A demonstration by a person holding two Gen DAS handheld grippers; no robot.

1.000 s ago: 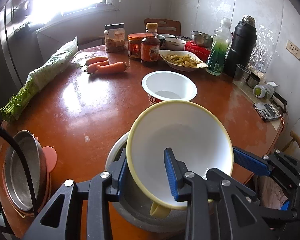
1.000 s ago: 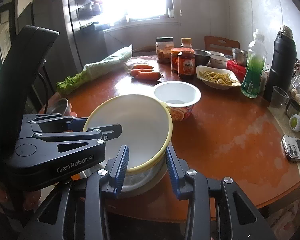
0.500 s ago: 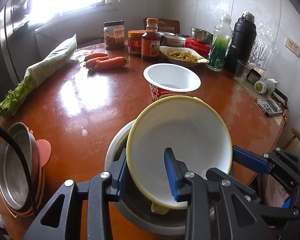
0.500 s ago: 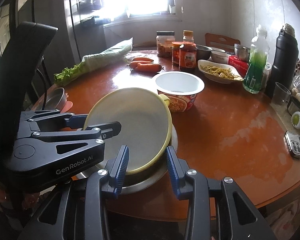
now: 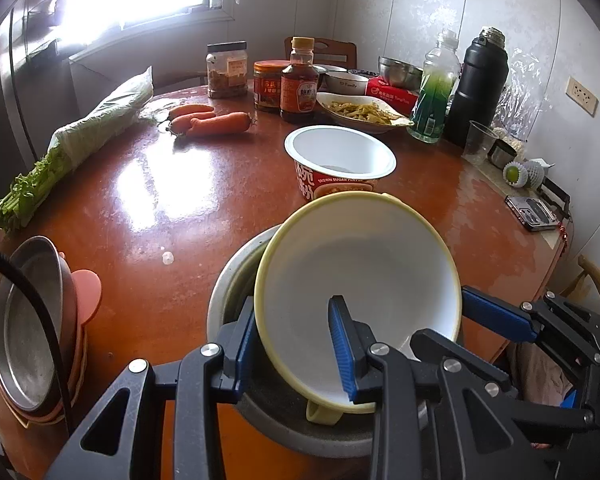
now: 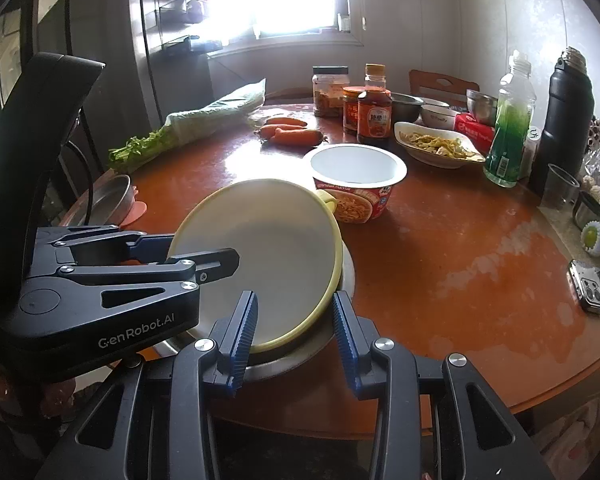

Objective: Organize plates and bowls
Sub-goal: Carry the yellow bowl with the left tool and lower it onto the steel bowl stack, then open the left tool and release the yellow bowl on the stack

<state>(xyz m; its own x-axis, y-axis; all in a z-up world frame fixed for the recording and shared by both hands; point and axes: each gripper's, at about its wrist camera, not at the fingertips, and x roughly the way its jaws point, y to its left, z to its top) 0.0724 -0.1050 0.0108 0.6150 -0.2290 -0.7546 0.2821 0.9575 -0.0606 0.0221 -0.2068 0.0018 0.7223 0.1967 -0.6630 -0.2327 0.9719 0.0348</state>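
Note:
A white bowl with a yellow rim (image 5: 360, 264) (image 6: 268, 240) leans tilted inside a grey steel bowl (image 5: 230, 280) (image 6: 349, 276) at the near edge of the round brown table (image 5: 160, 208). My left gripper (image 5: 292, 308) (image 6: 198, 250) is shut on the yellow bowl's left rim, one pad inside and one outside. My right gripper (image 6: 295, 300) (image 5: 440, 316) grips from the near right. Its left pad lies on the inside of the yellow bowl, its right pad on the outside of the steel bowl, with both rims pinched between them.
A red instant-noodle cup (image 5: 340, 160) stands just behind the bowls. Metal plates stacked on pink ones (image 5: 28, 320) sit at the table's left edge. Carrots (image 5: 216, 122), bagged celery (image 5: 88, 132), jars, bottles and a dish of food crowd the back. A phone (image 5: 534, 212) lies right.
Both grippers keep the same hold and the bowls keep their tilt. The views have only drifted a little, so things on the table sit slightly higher in frame.

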